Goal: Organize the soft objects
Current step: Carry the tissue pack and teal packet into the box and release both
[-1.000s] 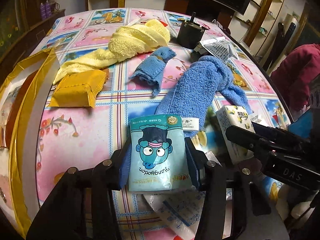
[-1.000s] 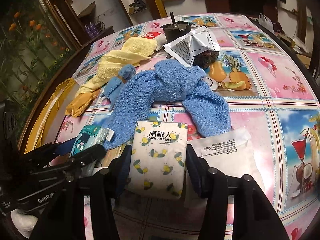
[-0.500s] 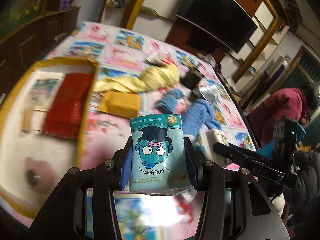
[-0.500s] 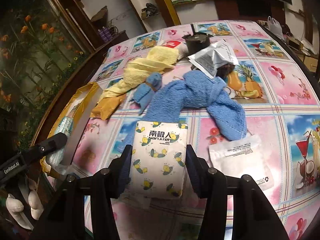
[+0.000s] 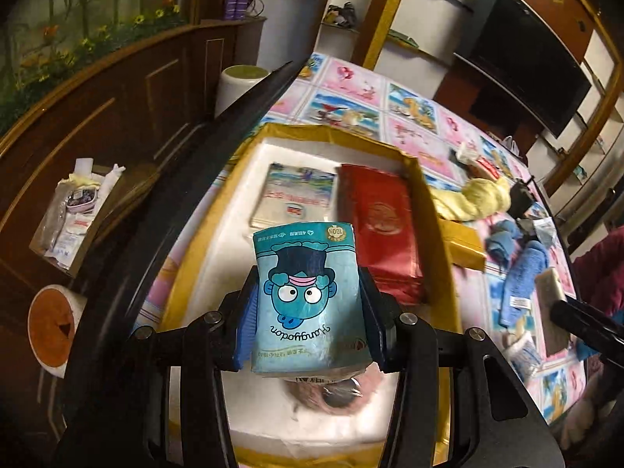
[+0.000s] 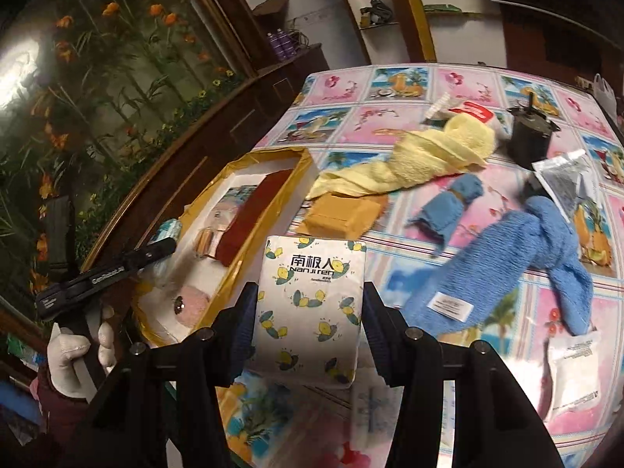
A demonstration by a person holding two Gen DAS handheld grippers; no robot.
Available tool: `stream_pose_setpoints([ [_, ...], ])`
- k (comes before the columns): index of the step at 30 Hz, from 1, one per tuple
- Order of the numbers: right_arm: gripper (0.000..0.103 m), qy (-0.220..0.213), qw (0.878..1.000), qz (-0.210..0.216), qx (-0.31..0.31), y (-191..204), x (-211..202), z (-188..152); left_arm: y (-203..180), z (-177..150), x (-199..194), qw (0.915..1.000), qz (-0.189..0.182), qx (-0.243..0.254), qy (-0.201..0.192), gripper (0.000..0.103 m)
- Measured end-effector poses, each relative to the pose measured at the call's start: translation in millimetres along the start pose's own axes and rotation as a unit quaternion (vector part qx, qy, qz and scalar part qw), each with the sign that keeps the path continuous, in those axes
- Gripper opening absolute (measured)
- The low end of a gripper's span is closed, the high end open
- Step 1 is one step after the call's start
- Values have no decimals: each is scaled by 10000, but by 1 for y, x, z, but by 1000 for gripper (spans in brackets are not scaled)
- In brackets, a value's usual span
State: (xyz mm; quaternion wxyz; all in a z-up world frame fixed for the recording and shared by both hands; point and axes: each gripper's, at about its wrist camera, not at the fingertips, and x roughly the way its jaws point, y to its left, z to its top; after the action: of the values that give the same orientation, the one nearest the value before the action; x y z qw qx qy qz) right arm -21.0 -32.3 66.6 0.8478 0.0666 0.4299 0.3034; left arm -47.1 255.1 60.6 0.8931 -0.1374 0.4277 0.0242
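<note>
We held the teal tissue pack [image 5: 308, 296] clamped in the left gripper [image 5: 308, 312], jaws part closed on its sides, above the gold-rimmed box [image 5: 436, 234] for deposit. The right gripper [image 6: 310, 323] likewise gripped the lemon-print tissue pack [image 6: 312, 304], near the box. A second earlier, both packs were over the tablecloth [image 6: 390, 89] by the blue towel [image 6: 507, 265].
</note>
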Motion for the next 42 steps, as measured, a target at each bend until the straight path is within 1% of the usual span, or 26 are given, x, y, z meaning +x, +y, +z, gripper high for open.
stream_pose_setpoints([
  [5, 51, 175, 9988, 148, -439, 50, 27, 15, 13, 7, 21, 9998, 57, -76, 152, 47],
  [7, 51, 278, 9975, 195, -617, 69, 42, 19, 20, 9, 29, 9994, 63, -171, 285, 48],
  [8, 51, 337, 9969, 214, -673, 77, 50, 21, 23, 10, 32, 9990, 14, -248, 367, 48],
  [10, 51, 477, 9957, 257, -756, 90, 67, 24, 31, 10, 36, 9976, -219, -421, 508, 49],
  [11, 51, 546, 9949, 267, -801, 97, 76, 25, 34, 10, 35, 9972, -295, -473, 497, 51],
  [15, 52, 701, 9924, 200, -989, 116, 104, 29, 46, 10, 26, 9948, -598, -732, 377, 51],
  [19, 54, 799, 9924, 152, -926, 120, 123, 31, 56, 11, 11, 9934, -721, -880, 140, 51],
  [22, 55, 871, 9930, 173, -776, 117, 130, 31, 61, 11, -2, 9914, -855, -988, -38, 51],
  [25, 60, 804, 9937, 187, -755, 116, 127, 31, 60, 9, -17, 9894, -964, -1058, -231, 51],
  [28, 60, 735, 9947, 250, -673, 112, 118, 31, 53, 6, -30, 9862, -1174, -1108, -381, 51],
  [31, 60, 571, 9962, 327, -571, 103, 102, 29, 39, 0, -45, 9822, -1446, -1084, -522, 52],
  [33, 60, 339, 9975, 320, -525, 93, 83, 28, 26, -4, -53, 9801, -1616, -998, -585, 59],
  [34, 60, 228, 9980, 277, -520, 87, 75, 28, 17, -7, -57, 9791, -1707, -922, -613, 61],
  [36, 60, -42, 9987, 51, -509, 70, 56, 29, 1, -11, -63, 9775, -1864, -762, -632, 61],
  [37, 60, -156, 9985, -146, -496, 58, 46, 30, -6, -13, -64, 9771, -1912, -696, -623, 61],
  [39, 60, -242, 9976, -506, -410, 33, 36, 34, -21, -18, -64, 9757, -2039, -568, -558, 61],
  [42, 61, -272, 9936, -1093, 61, -18, 28, 45, -39, -25, -58, 9754, -2132, -399, -394, 61],
])
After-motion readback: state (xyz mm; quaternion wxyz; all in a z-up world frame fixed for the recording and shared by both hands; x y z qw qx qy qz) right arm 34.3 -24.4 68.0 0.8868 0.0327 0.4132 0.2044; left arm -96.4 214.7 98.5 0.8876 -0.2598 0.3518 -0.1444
